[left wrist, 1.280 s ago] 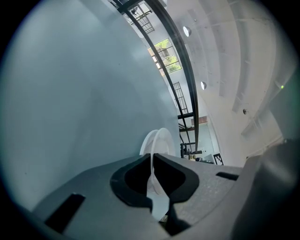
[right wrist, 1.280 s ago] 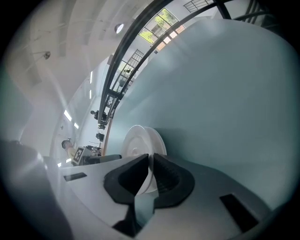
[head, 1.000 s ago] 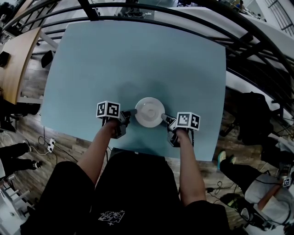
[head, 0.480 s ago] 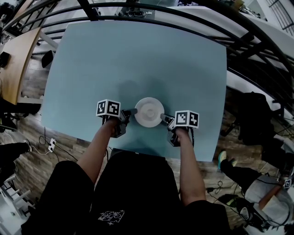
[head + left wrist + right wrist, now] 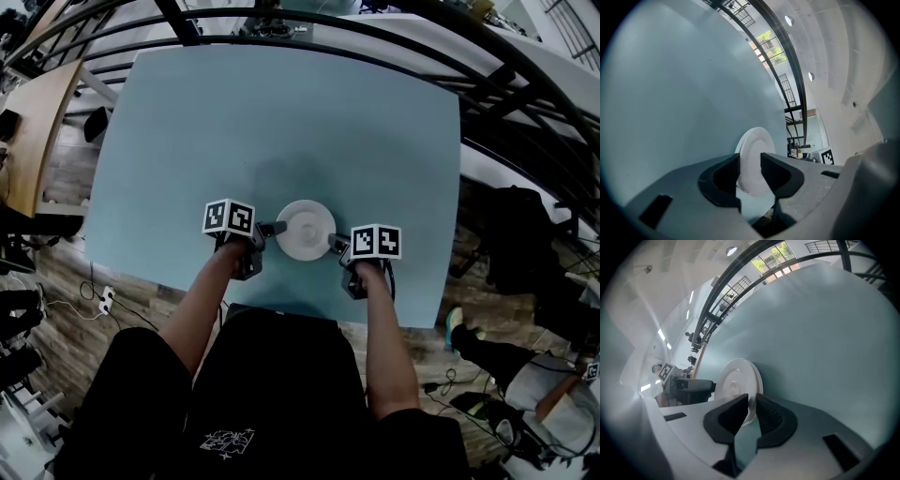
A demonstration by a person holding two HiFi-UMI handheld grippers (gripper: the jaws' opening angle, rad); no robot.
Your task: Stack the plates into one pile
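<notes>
A small pile of white plates (image 5: 305,228) sits on the teal table (image 5: 281,112), close to its near edge. My left gripper (image 5: 268,229) is at the pile's left rim. Its jaws have just been opening and now stand apart around the rim of the plates (image 5: 754,152), with gaps showing beside the left gripper's pads (image 5: 750,171). My right gripper (image 5: 335,244) is at the pile's right rim. Its jaws have just eased open slightly, and the right gripper (image 5: 752,406) still closes narrowly on the rim of the top plate (image 5: 736,380).
The table's near edge (image 5: 281,305) runs just behind both grippers. A black curved railing (image 5: 506,84) rings the far and right sides. A wooden desk (image 5: 33,131) stands at the left, and bags (image 5: 520,234) lie on the floor at the right.
The left gripper's jaws have parted from the plate rim, and its marker cube has shifted slightly right and up. The right gripper has rolled a little in place. The pile has stayed put.
</notes>
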